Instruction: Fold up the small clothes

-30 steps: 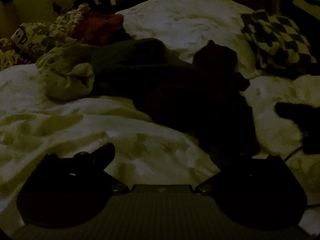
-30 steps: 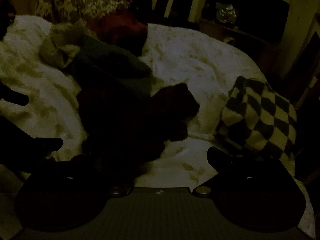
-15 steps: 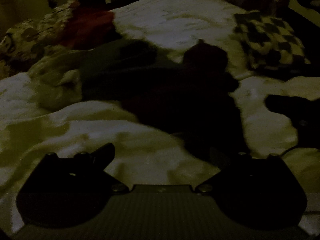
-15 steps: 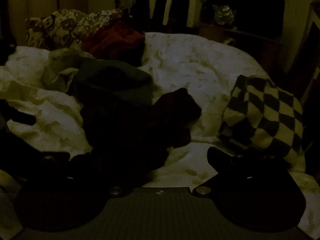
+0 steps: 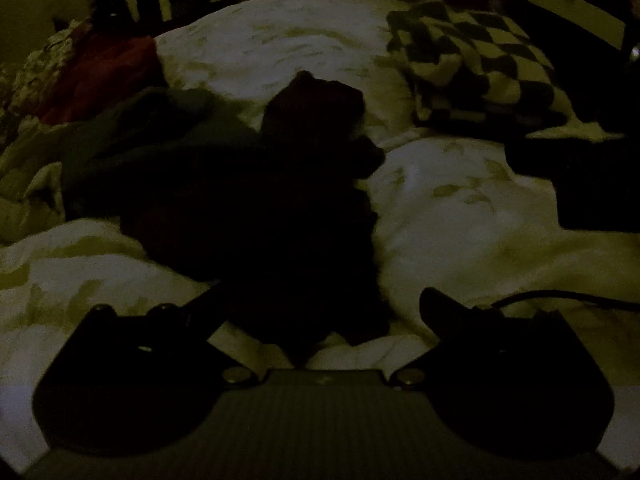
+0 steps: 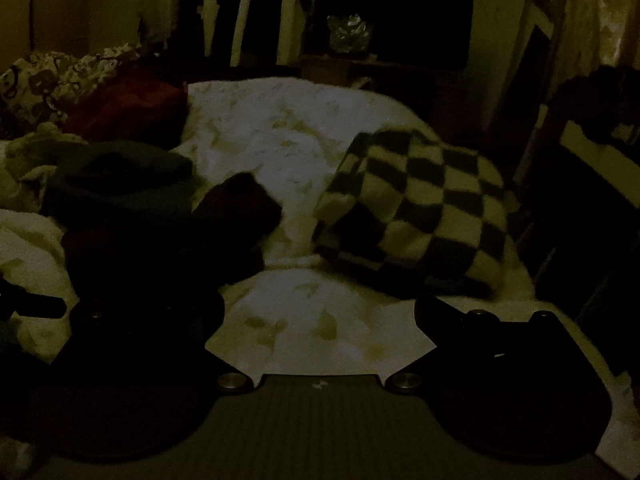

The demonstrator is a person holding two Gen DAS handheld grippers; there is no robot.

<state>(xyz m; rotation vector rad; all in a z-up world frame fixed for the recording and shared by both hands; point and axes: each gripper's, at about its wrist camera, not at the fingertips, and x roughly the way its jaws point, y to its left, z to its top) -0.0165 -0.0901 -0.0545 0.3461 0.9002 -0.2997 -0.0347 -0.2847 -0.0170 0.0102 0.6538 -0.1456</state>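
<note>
The room is very dim. A dark, almost black small garment (image 5: 304, 208) lies crumpled on the white bedcover (image 5: 460, 216). My left gripper (image 5: 316, 308) is open, and the garment's near end lies between its two spread fingers. In the right wrist view the same dark garment (image 6: 168, 240) sits to the left. My right gripper (image 6: 320, 312) is open over bare bedcover (image 6: 304, 320), its left finger lost against the dark cloth. A dark shape at the right of the left wrist view looks like the right gripper's body (image 5: 588, 188).
A pile of clothes lies behind: a dark green piece (image 5: 160, 140), a red one (image 5: 100, 76), a patterned cloth (image 6: 60, 76). A black-and-white checkered knit (image 6: 416, 208) rests on the right. A cable (image 5: 560, 296) crosses the cover. Dark furniture (image 6: 392, 20) stands beyond the bed.
My left gripper has moved forward and to the right, so the dark garment now reaches between its fingers. The right gripper has swung right, off the garment and toward the checkered knit.
</note>
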